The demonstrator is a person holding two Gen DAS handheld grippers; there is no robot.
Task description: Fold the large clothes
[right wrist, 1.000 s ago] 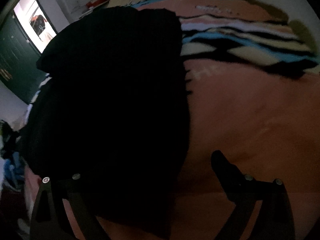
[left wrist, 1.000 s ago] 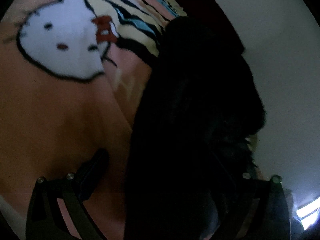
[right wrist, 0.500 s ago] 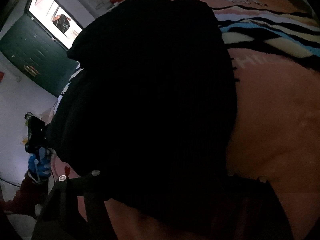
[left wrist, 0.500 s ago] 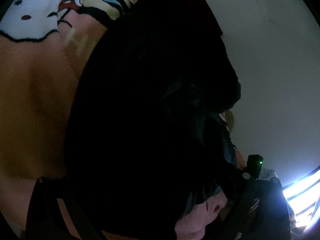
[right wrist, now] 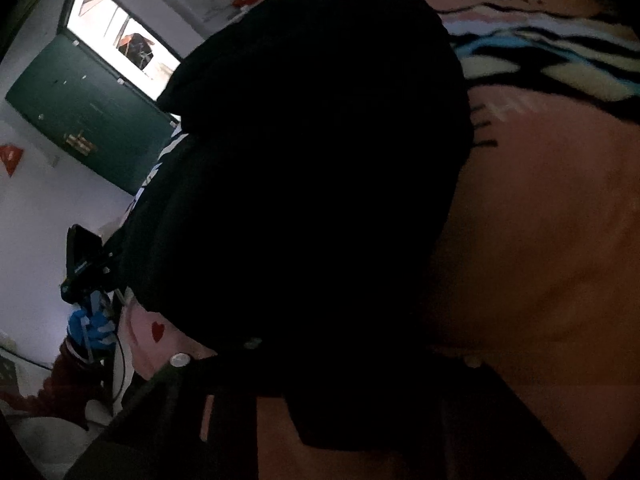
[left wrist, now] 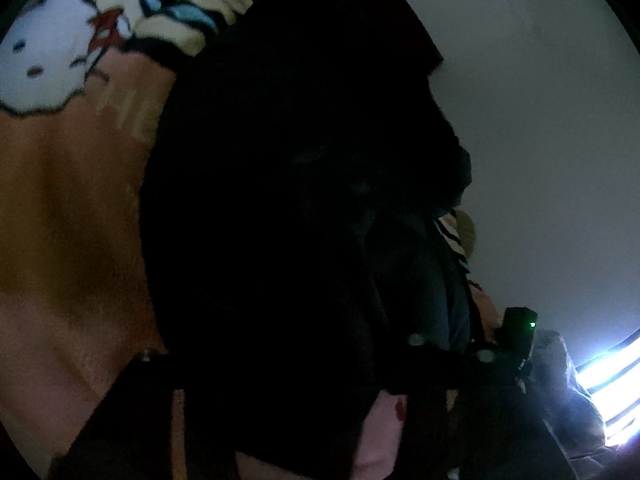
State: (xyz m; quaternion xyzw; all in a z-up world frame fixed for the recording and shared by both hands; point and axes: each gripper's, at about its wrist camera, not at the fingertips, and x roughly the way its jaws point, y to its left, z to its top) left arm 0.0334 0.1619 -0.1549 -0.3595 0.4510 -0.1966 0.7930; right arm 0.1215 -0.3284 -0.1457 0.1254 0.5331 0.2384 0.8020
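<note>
A large black garment (left wrist: 288, 208) hangs lifted over a pink cartoon-print blanket (left wrist: 60, 200) and fills the middle of both views; in the right wrist view the garment (right wrist: 312, 168) covers the fingers. My left gripper (left wrist: 280, 380) is buried in the cloth and appears shut on its edge. My right gripper (right wrist: 340, 376) is likewise buried and appears shut on the garment. The other gripper, held by a blue-gloved hand (right wrist: 90, 324), shows at the left of the right wrist view. The fingertips are hidden by dark fabric.
The blanket (right wrist: 540, 240) has a striped band at its far end (right wrist: 540, 52). A green door with a bright window (right wrist: 100, 92) is at the left. A white wall (left wrist: 540, 120) and a bright window (left wrist: 608, 384) are at the right.
Both grippers closed on the black garment and lifted it toward the cameras. The cloth now covers the fingers that were visible a second ago.
</note>
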